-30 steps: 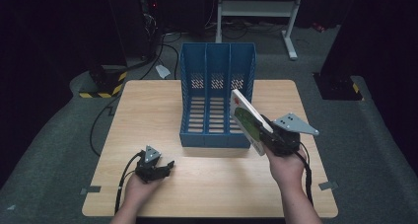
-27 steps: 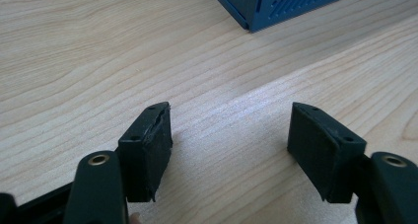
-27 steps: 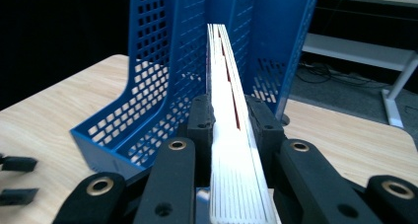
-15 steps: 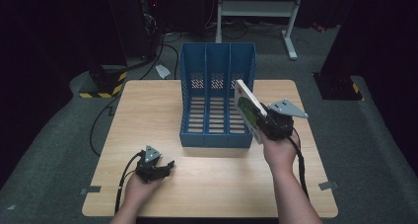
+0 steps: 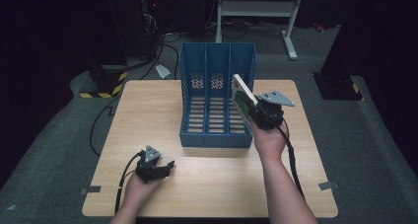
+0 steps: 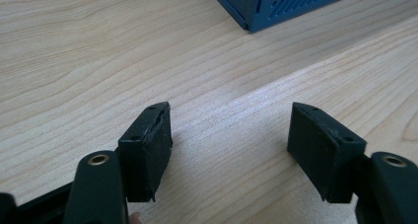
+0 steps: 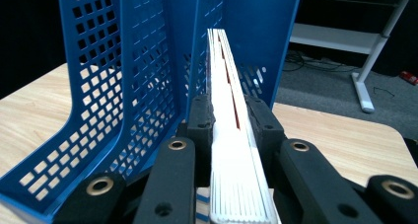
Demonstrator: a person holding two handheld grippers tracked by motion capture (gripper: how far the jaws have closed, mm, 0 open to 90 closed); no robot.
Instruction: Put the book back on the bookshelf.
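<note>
Right gripper view: book [image 7: 227,130] is clamped edge-on between the right gripper [image 7: 231,123] jaws, tilted over the blue file rack [image 7: 128,86] rightmost slot; its corner could catch the divider; left gripper [image 6: 229,140] jaws apart, idle on table [image 6: 74,61].

This looks like a lab: a wooden desk [image 5: 148,115] stands on grey carpet in a dark room, with loose cables [image 5: 167,41], hazard-striped equipment [image 5: 101,83] and a white metal stand [image 5: 256,9] behind.
</note>
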